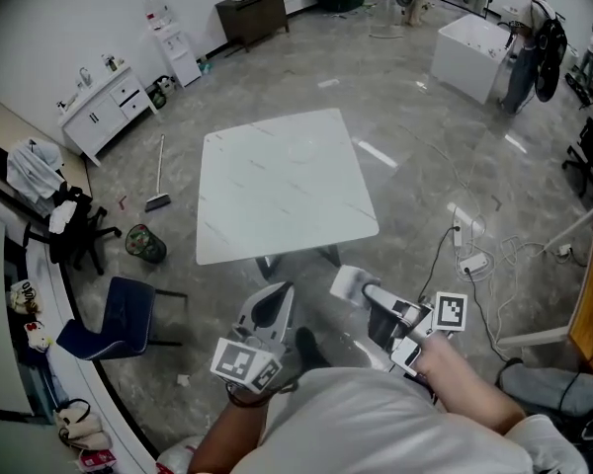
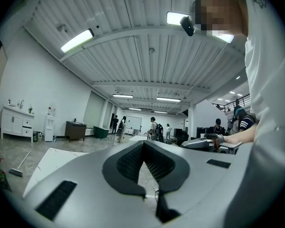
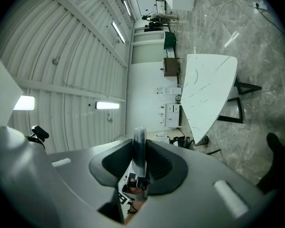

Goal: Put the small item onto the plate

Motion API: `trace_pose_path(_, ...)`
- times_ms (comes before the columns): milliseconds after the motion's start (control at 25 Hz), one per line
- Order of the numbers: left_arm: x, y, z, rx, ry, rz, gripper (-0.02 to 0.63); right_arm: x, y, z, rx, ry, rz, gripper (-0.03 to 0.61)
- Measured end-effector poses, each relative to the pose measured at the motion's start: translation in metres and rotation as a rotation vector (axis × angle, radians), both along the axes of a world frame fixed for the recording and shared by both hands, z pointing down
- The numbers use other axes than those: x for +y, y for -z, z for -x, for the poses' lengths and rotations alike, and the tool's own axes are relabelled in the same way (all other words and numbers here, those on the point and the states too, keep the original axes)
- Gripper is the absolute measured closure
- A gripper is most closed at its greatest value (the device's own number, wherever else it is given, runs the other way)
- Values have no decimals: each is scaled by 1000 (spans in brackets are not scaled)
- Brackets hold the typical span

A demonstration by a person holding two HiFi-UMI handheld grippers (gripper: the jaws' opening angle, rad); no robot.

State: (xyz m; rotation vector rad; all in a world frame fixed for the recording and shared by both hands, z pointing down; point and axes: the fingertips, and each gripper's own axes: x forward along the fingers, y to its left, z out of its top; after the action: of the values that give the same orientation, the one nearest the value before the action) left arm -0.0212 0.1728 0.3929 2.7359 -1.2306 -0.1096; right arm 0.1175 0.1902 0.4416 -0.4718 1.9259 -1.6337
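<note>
Nearest to me, low in the head view, I have both tools in front of my body. The right gripper (image 3: 139, 144) is clenched on the small item (image 3: 139, 148), a thin grey piece that stands up between the two pads. I judge the grip is firm enough, because the piece sits straight and both pads touch it. The left gripper (image 2: 143, 145) is closed with its tips together and nothing between them. I think it is kept shut only because it has no work in this task.

In the head view the left gripper (image 1: 275, 304) is at about 11 o'clock from me and the right gripper (image 1: 348, 282) at about 1 o'clock. Both are over the grey floor (image 1: 425, 186), not yet over the table (image 1: 277, 205).

The white table is at 12 o'clock, well apart from both tools. On its far half I see a faint round outline, which I take to be the plate (image 1: 302, 149); it looks empty. So the item is carried, not placed, and the next move is to bring the right gripper over this plate.
</note>
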Motion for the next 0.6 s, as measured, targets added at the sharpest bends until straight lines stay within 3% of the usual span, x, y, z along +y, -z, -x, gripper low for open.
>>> trace_pose_path(320, -108, 6, 43, -5, -76, 3, 607, -101, 13, 49, 7, -64, -5, 491)
trace_pose_path(600, -168, 8, 84, 4, -127, -4, 607, -159, 20, 89, 14, -111, -10, 492)
